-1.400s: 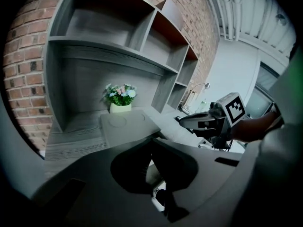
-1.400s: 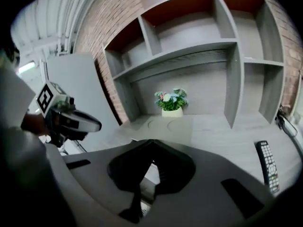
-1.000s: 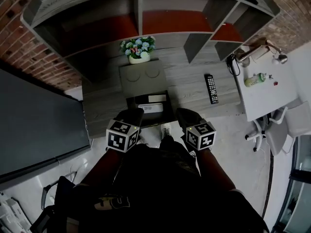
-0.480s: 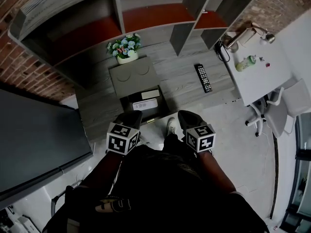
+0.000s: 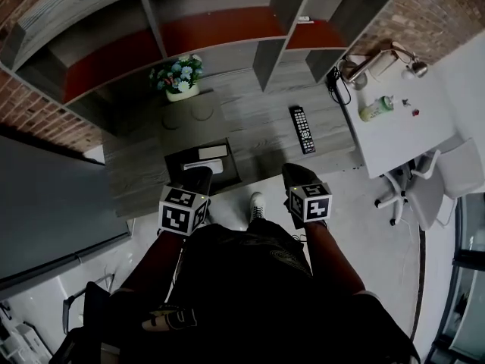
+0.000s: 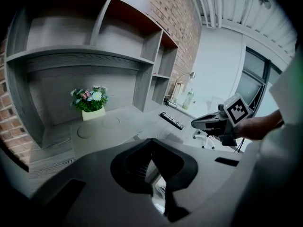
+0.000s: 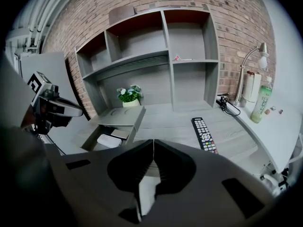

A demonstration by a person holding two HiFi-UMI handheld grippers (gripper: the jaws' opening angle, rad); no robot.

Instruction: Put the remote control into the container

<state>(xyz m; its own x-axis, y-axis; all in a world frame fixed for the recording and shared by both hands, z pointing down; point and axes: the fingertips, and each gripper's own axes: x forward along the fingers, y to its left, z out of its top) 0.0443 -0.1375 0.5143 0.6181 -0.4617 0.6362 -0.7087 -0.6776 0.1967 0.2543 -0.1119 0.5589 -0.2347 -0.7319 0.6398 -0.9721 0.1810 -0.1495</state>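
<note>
Both grippers hang at the table's (image 5: 258,139) front edge, fingers closed on nothing. Left gripper (image 5: 195,182) sits over the open container (image 5: 176,167), probably not touching it. Remote control (image 5: 301,130) lies flat at twelve o'clock from the right gripper (image 5: 299,177). Bare wood around it leaves a free approach, and the container waits at its eight o'clock.
</note>
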